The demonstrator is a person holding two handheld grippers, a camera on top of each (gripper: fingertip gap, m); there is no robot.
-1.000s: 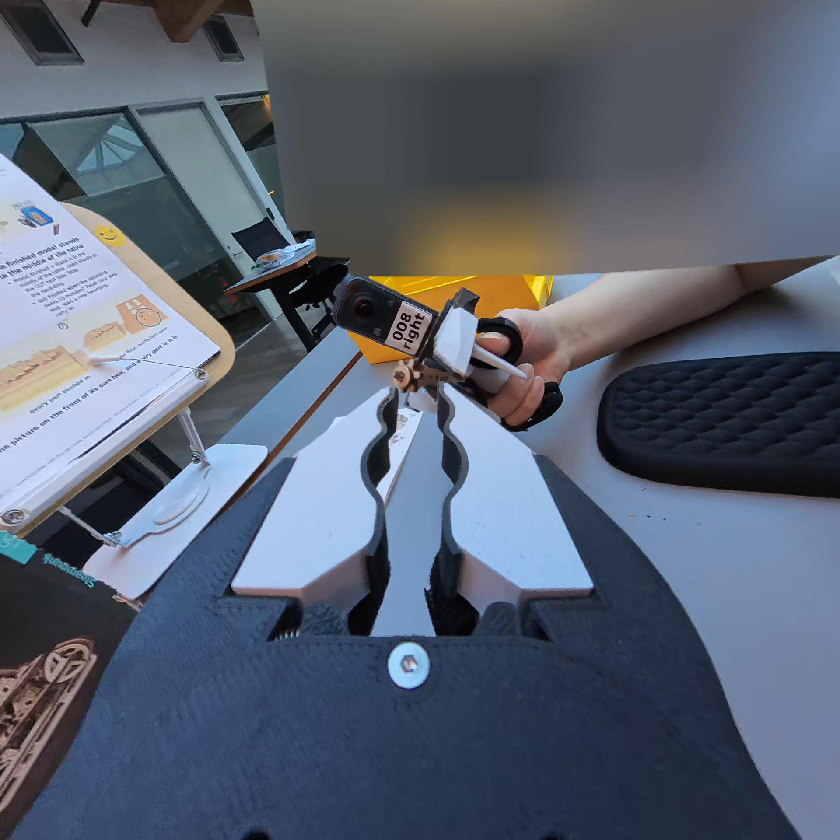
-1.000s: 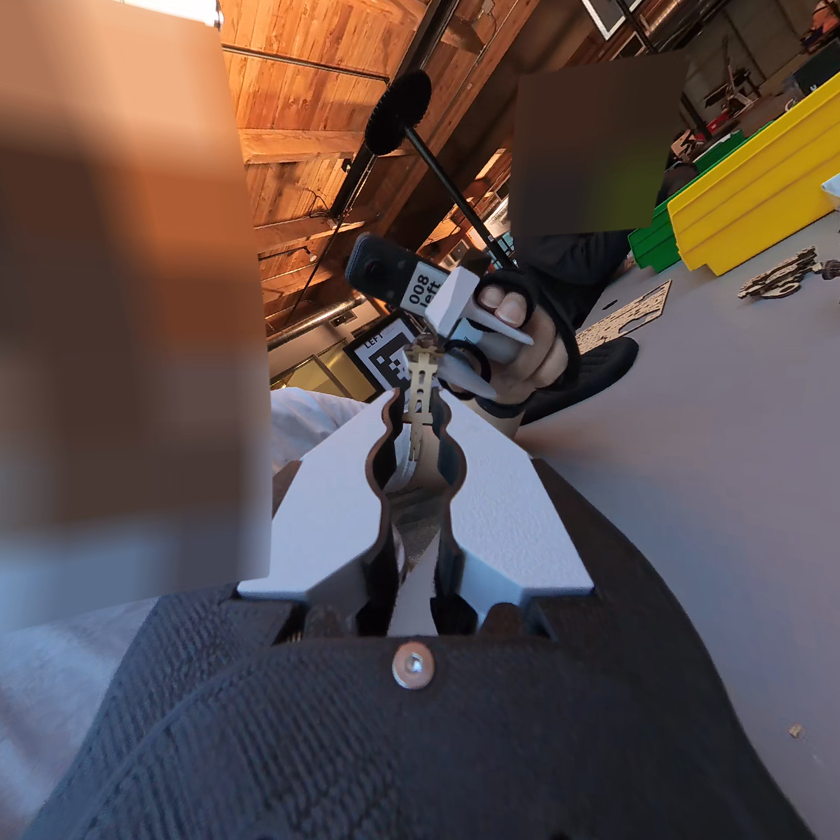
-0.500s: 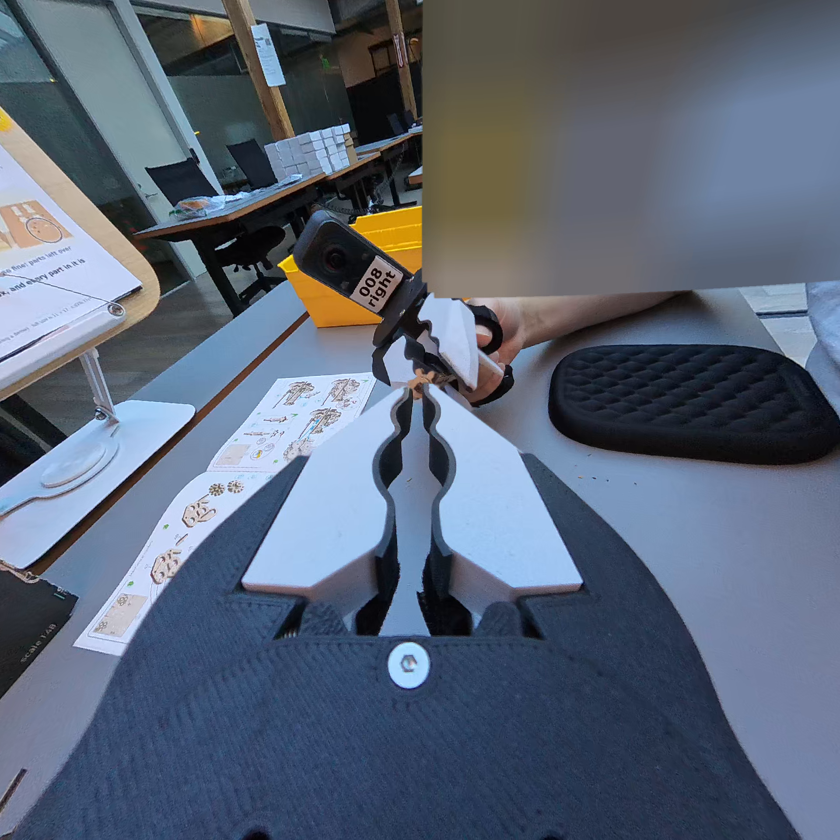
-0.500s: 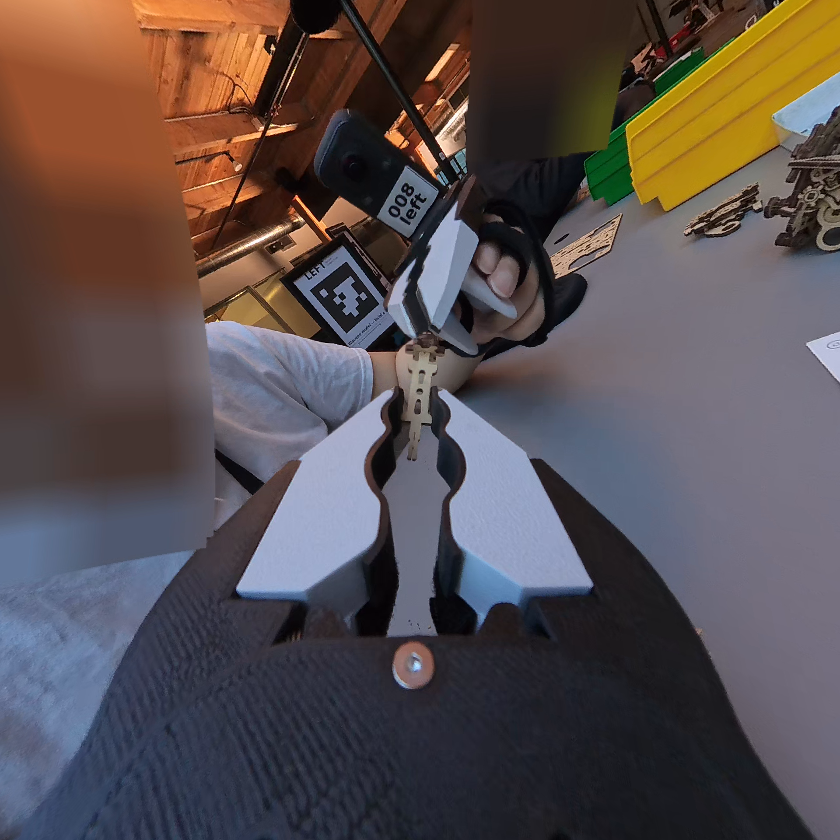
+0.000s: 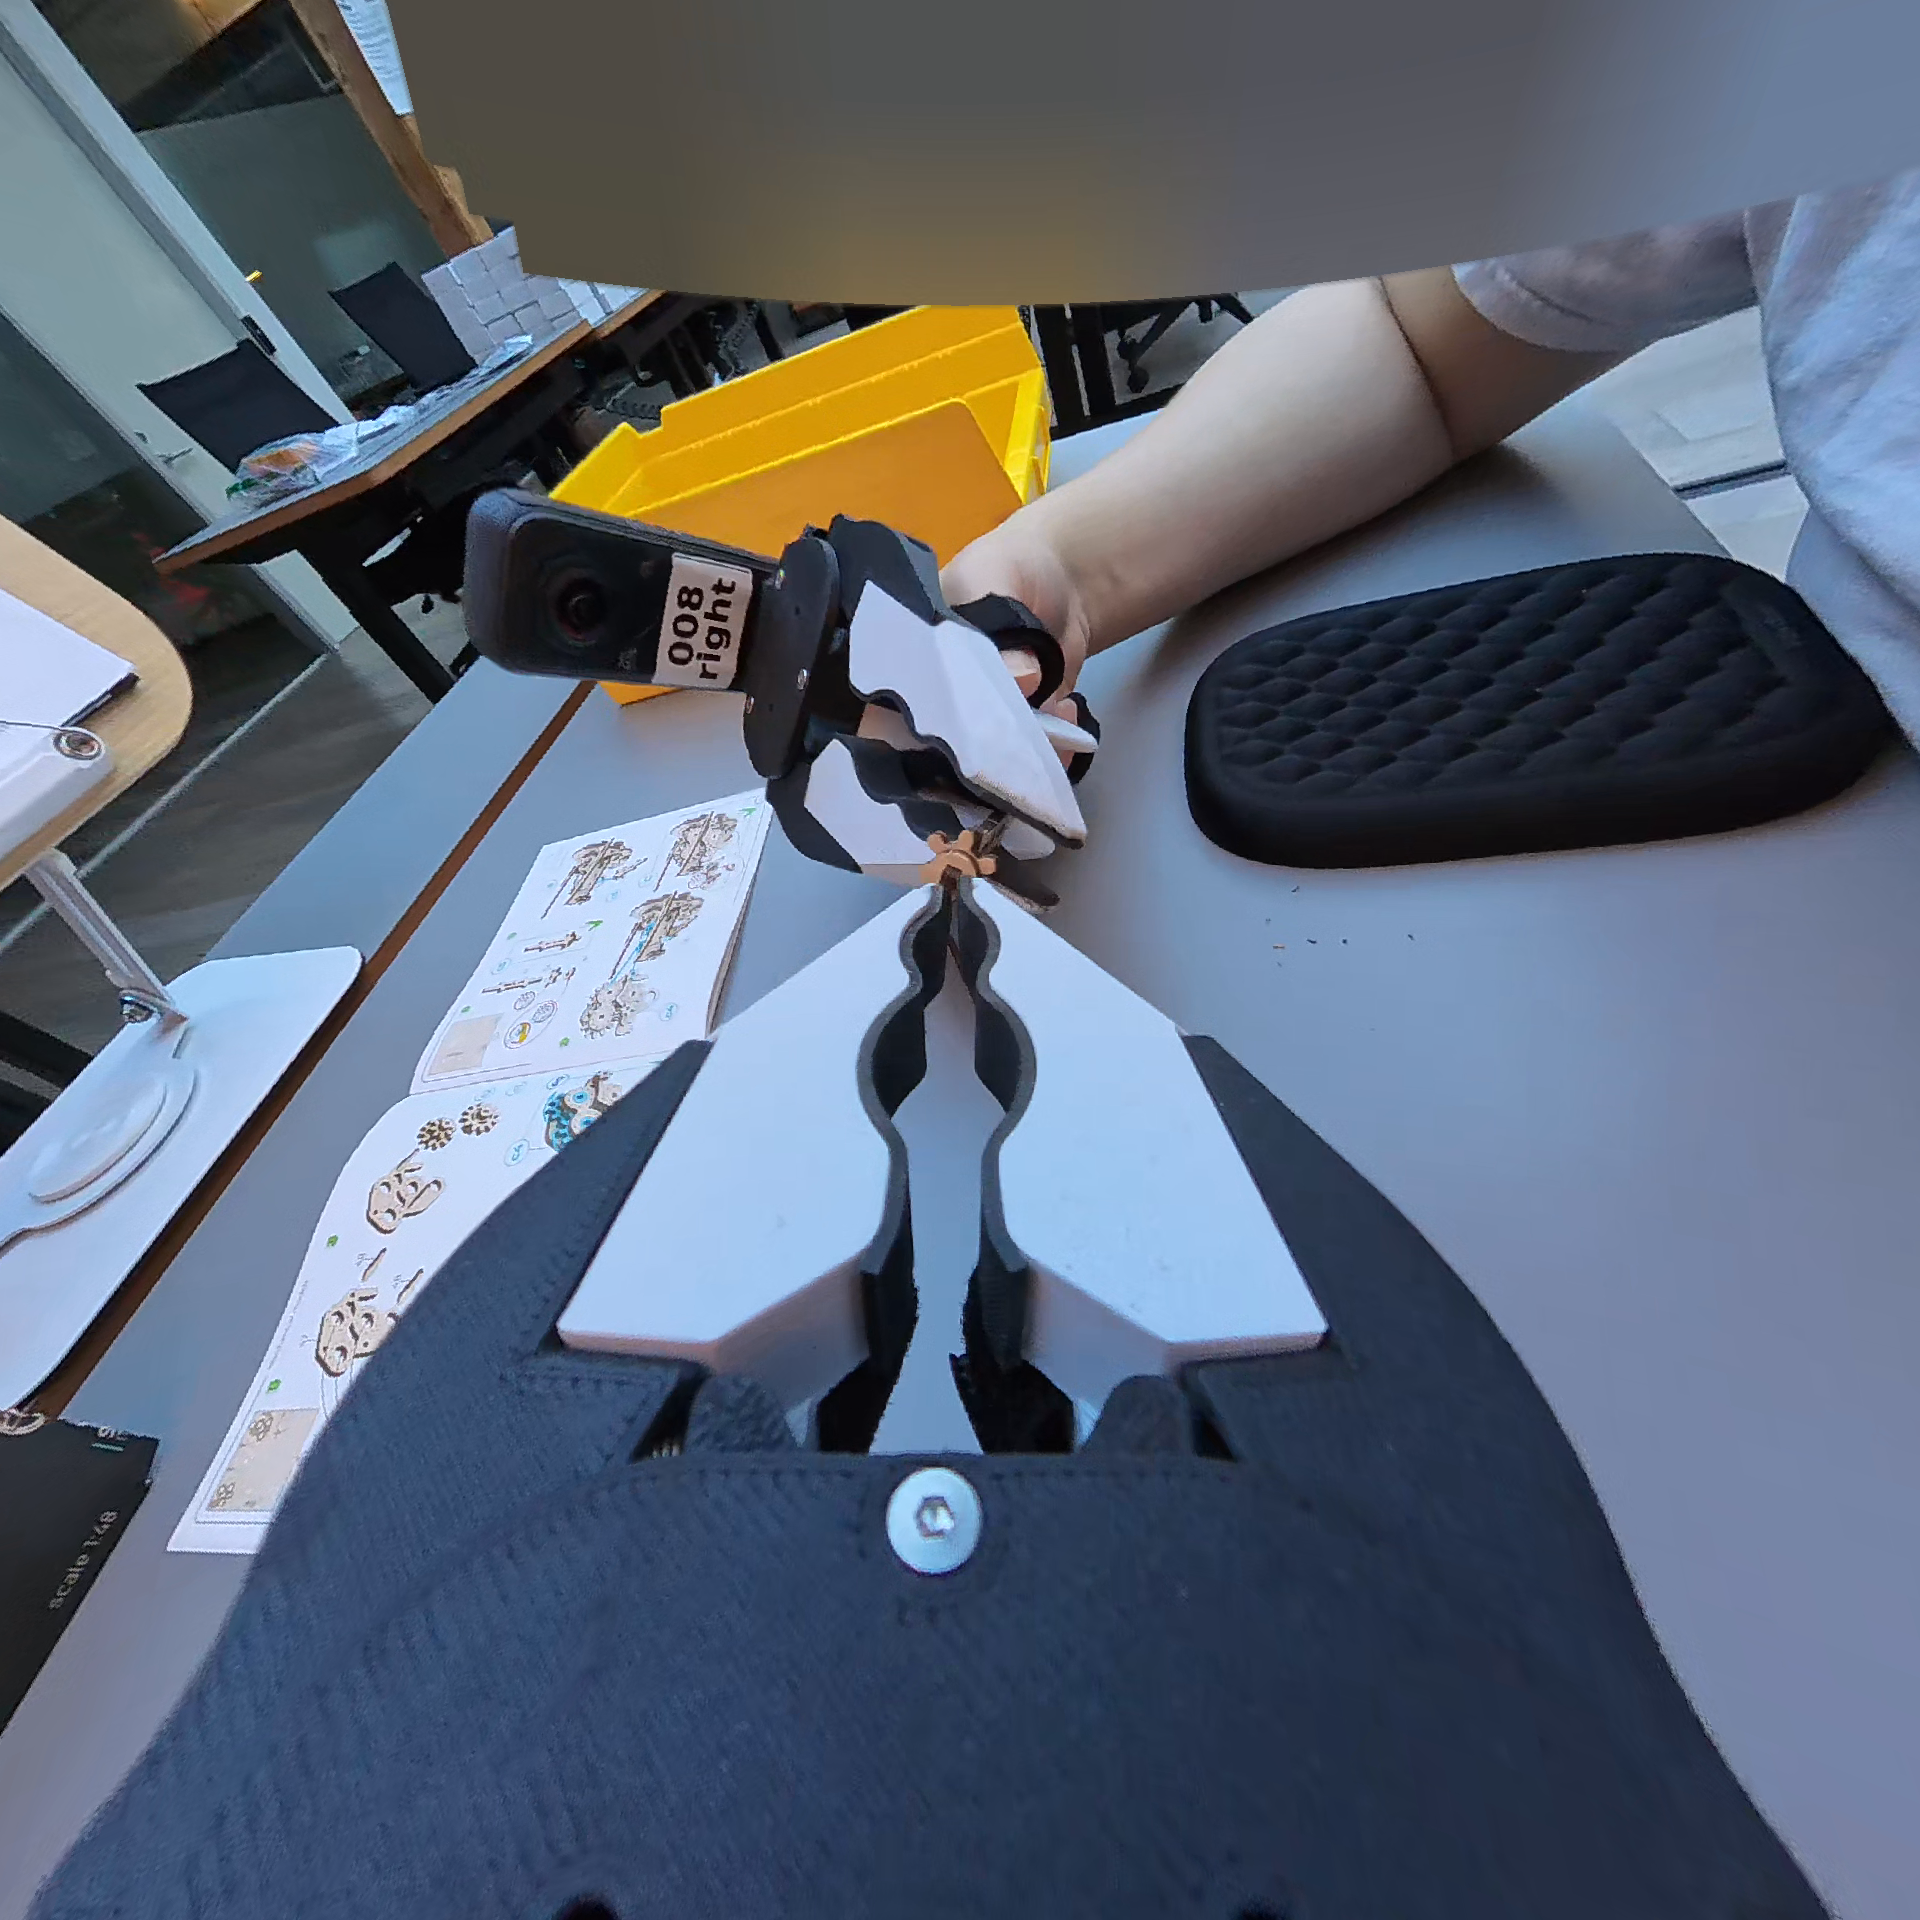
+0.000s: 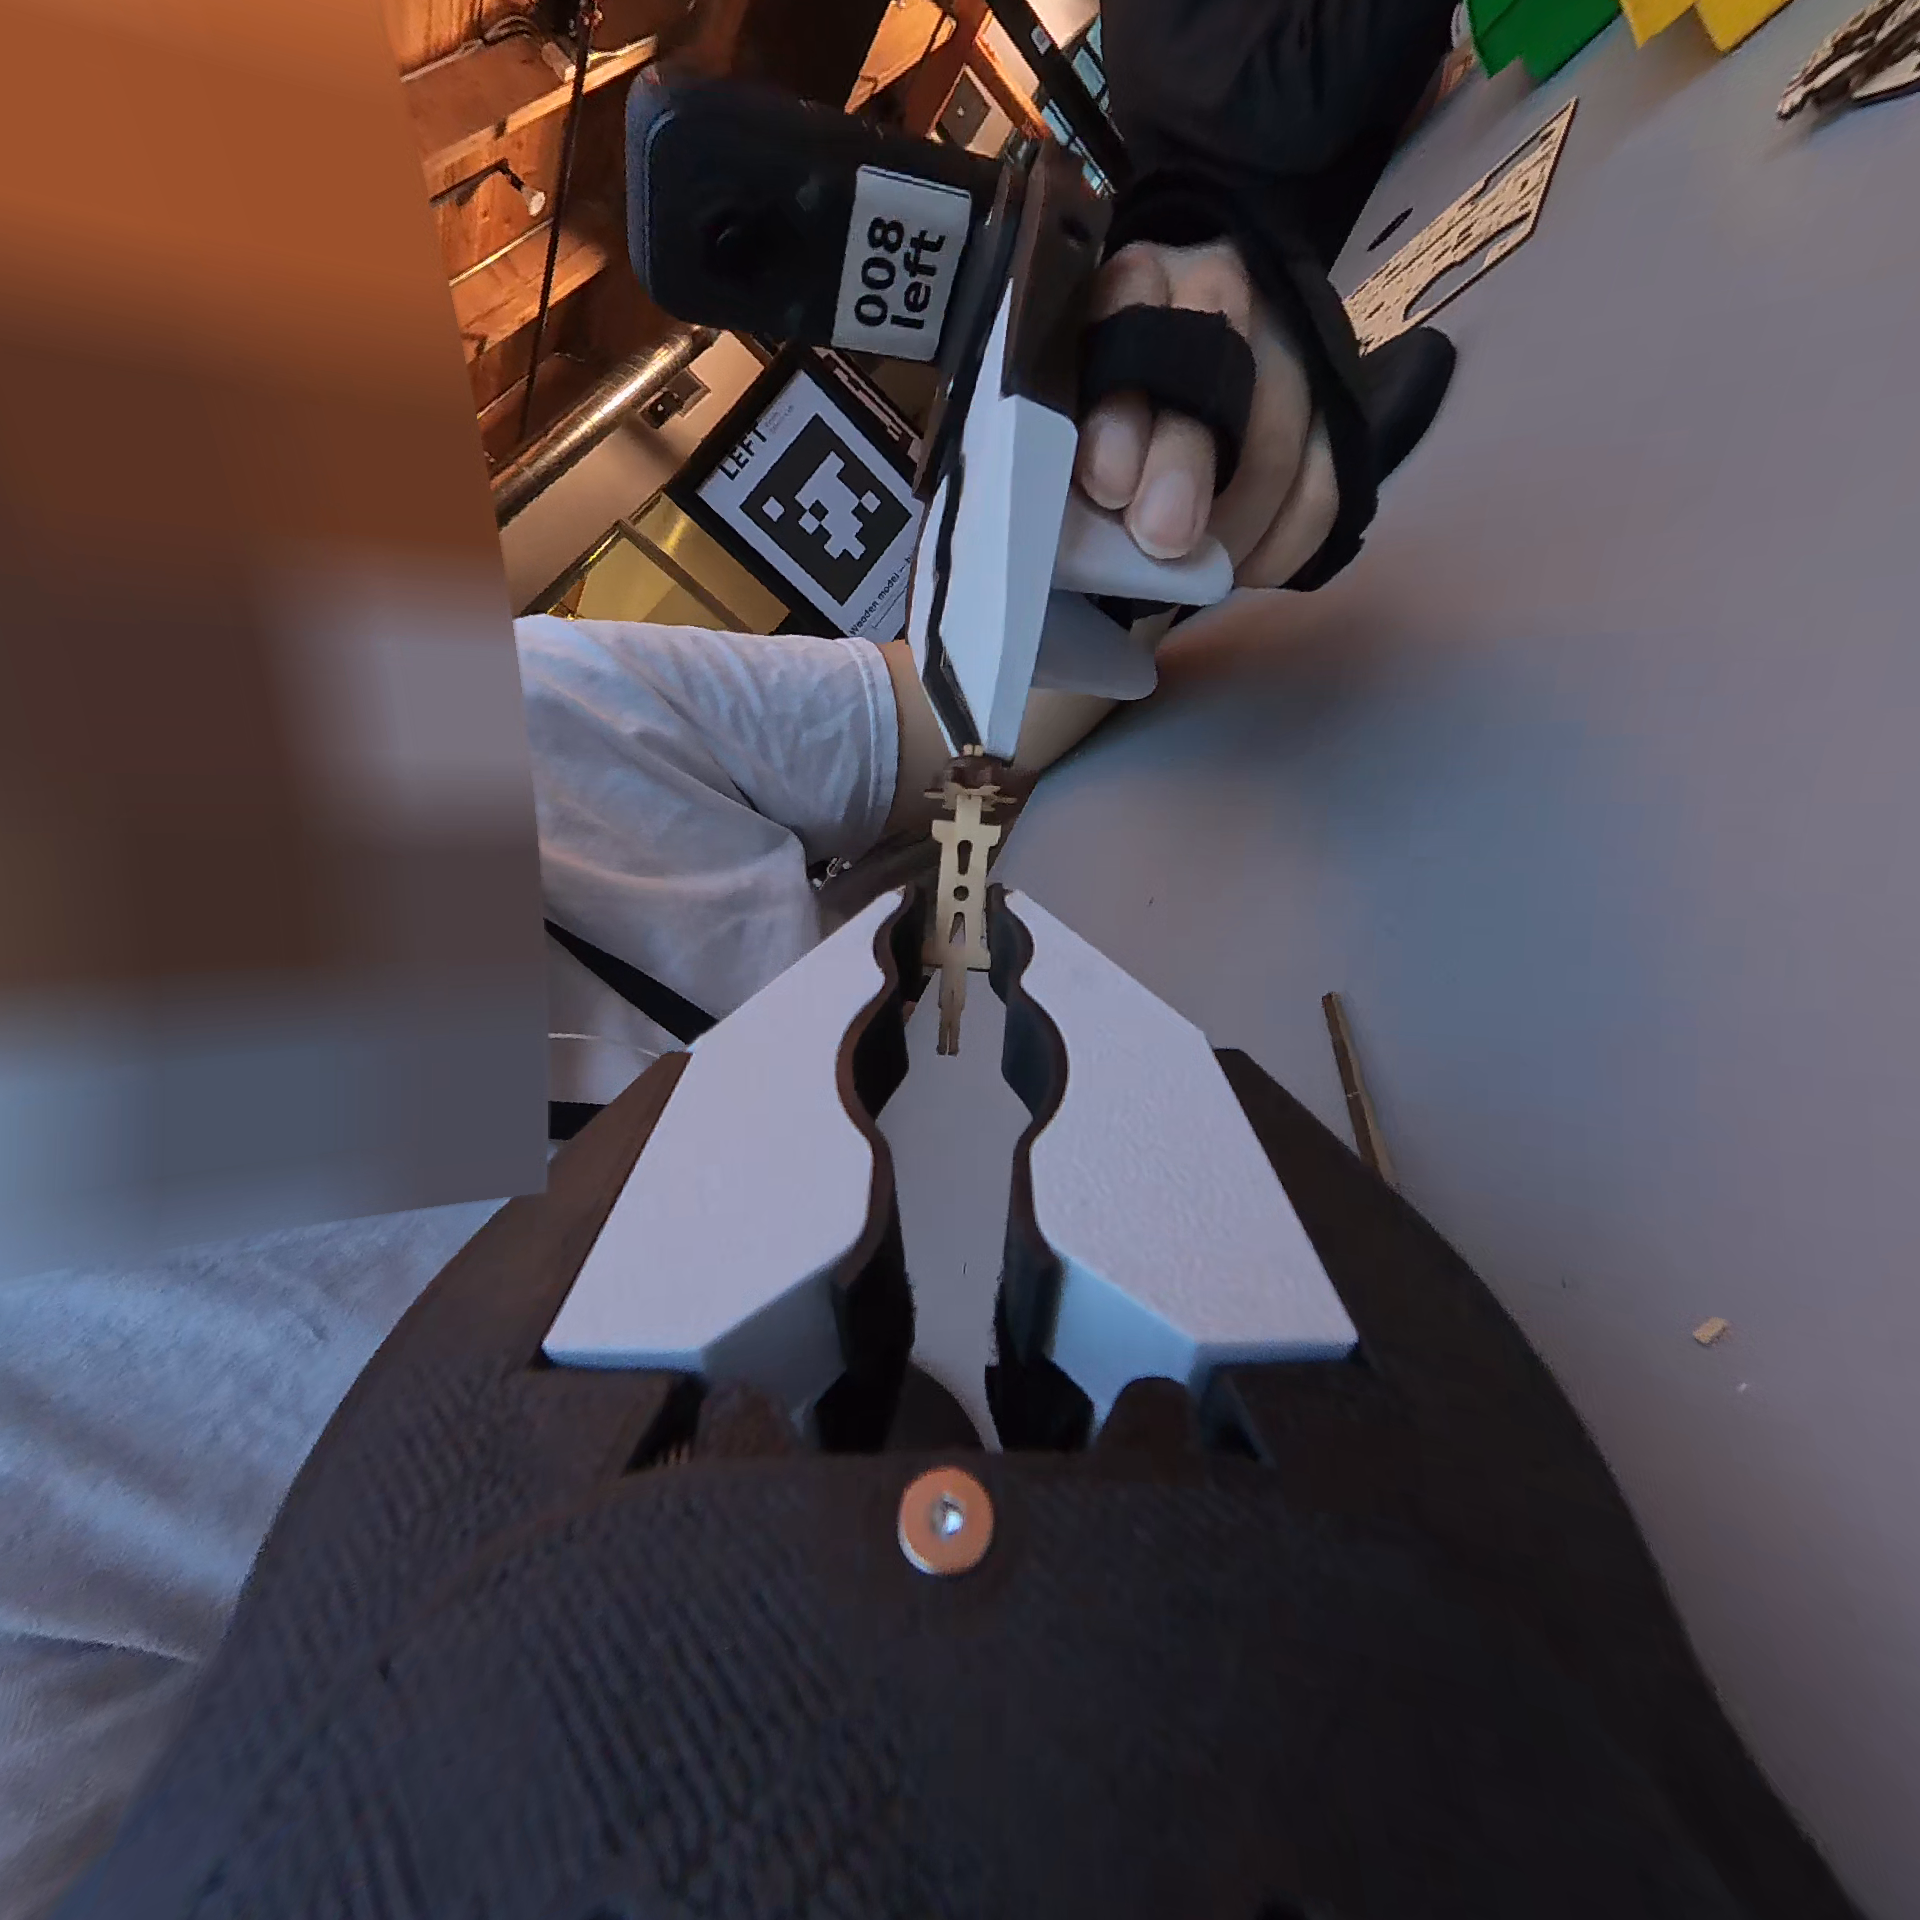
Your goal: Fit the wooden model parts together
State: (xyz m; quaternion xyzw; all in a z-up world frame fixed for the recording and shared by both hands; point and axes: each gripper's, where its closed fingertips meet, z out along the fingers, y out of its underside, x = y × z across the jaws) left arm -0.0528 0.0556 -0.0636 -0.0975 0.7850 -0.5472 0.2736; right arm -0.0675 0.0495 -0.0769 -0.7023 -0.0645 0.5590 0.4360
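Grey table (image 5: pixel 1558 1091) beneath; right tongs (image 6: pixel 961 925) clamped on slotted wooden strip (image 6: pixel 964 883), left tongs (image 5: pixel 954 904) pinching small wooden cog (image 5: pixel 961 854)

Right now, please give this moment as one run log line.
left claw: shut on small gear | right claw: shut on wooden strip | parts meeting

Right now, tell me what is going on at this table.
A person holds a two-finger gripper in each hand and is joining small wooden model parts above a grey table. The right gripper is shut on a slim wooden strip. The left gripper pinches a small toothed wooden piece at its tips. The two parts meet tip to tip in the air; whether they are fully seated cannot be told. An open instruction booklet and a black pad lie on the table.
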